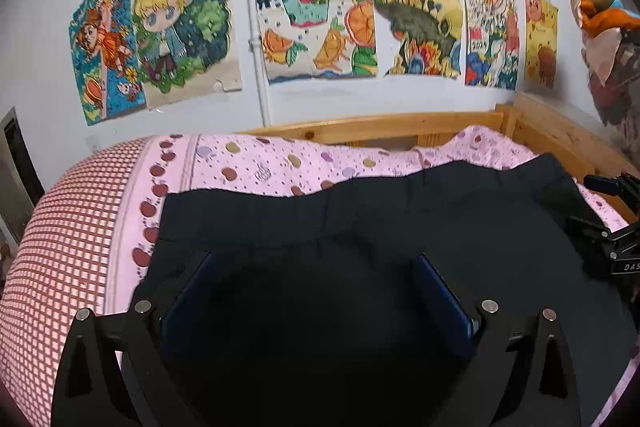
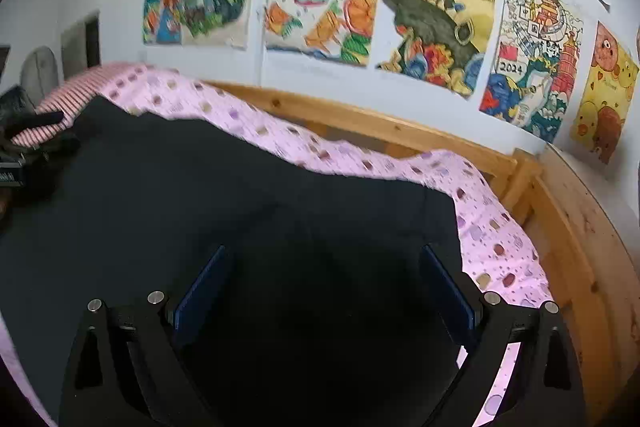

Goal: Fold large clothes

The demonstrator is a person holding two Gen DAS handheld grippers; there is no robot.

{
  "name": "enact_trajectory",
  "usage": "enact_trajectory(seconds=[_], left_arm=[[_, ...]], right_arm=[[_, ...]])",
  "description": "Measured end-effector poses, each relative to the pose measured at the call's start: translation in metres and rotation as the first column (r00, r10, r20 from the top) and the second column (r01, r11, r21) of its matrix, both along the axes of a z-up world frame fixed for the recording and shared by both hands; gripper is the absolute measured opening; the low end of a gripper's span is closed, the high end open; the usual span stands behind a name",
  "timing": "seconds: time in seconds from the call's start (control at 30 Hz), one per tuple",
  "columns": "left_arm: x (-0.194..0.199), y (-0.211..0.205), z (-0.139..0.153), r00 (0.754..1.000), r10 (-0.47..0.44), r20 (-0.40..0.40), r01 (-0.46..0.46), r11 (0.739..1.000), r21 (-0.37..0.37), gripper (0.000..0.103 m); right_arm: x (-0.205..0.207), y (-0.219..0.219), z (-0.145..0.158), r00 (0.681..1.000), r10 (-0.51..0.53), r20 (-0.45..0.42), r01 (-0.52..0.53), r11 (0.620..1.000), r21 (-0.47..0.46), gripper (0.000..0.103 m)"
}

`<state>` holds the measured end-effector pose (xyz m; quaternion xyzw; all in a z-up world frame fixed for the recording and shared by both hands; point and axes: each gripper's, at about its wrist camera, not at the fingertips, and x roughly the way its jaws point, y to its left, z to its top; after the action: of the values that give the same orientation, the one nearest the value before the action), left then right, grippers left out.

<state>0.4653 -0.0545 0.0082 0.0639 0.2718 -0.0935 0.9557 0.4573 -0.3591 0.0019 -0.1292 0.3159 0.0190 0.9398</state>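
A large black garment (image 1: 360,227) lies spread flat on the pink apple-print bed sheet (image 1: 256,163); it also shows in the right wrist view (image 2: 200,187). My left gripper (image 1: 314,263) is open, its blue-padded fingers wide apart just above the garment's left part. My right gripper (image 2: 326,255) is open too, over the garment's right end near its edge. The right gripper shows at the right edge of the left wrist view (image 1: 612,231), and the left gripper at the left edge of the right wrist view (image 2: 24,147). Neither holds any cloth.
A red-checked pillow (image 1: 68,247) lies at the bed's left end. A wooden bed frame (image 2: 560,227) runs along the far side and right end. Children's drawings (image 1: 320,19) cover the white wall behind. Clothes hang at the far right (image 1: 608,39).
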Motion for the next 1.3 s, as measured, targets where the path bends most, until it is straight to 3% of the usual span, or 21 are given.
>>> enact_trajectory(seconds=[0.13, 0.3, 0.4, 0.5, 0.57, 1.3], left_arm=[[0.020, 0.001, -0.013, 0.997, -0.006, -0.078, 0.003, 1.000, -0.030, 0.100], [0.040, 0.007, -0.036, 0.984, -0.050, -0.169, 0.029, 0.991, -0.128, 0.103], [0.039, 0.002, -0.044, 0.984, -0.061, -0.166, 0.042, 0.992, -0.116, 0.103], [0.033, -0.005, -0.051, 0.989, -0.056, -0.136, 0.045, 0.995, -0.083, 0.103], [0.031, -0.006, -0.052, 0.991, -0.053, -0.124, 0.044, 0.996, -0.076, 0.103], [0.026, -0.001, -0.057, 0.994, -0.055, -0.092, 0.048, 0.995, -0.083, 0.103]], right_arm=[[0.013, -0.024, -0.013, 0.993, -0.100, -0.070, 0.103, 0.993, 0.053, 0.093], [0.019, -0.065, -0.043, 0.975, -0.158, -0.156, 0.194, 0.949, 0.249, 0.101], [0.015, -0.074, -0.062, 0.968, -0.181, -0.173, 0.226, 0.929, 0.294, 0.102], [0.016, -0.090, -0.082, 0.962, -0.139, -0.235, 0.229, 0.879, 0.418, 0.102], [0.015, -0.094, -0.086, 0.963, -0.133, -0.234, 0.228, 0.863, 0.451, 0.102], [0.006, -0.102, -0.091, 0.974, -0.127, -0.189, 0.207, 0.842, 0.499, 0.102]])
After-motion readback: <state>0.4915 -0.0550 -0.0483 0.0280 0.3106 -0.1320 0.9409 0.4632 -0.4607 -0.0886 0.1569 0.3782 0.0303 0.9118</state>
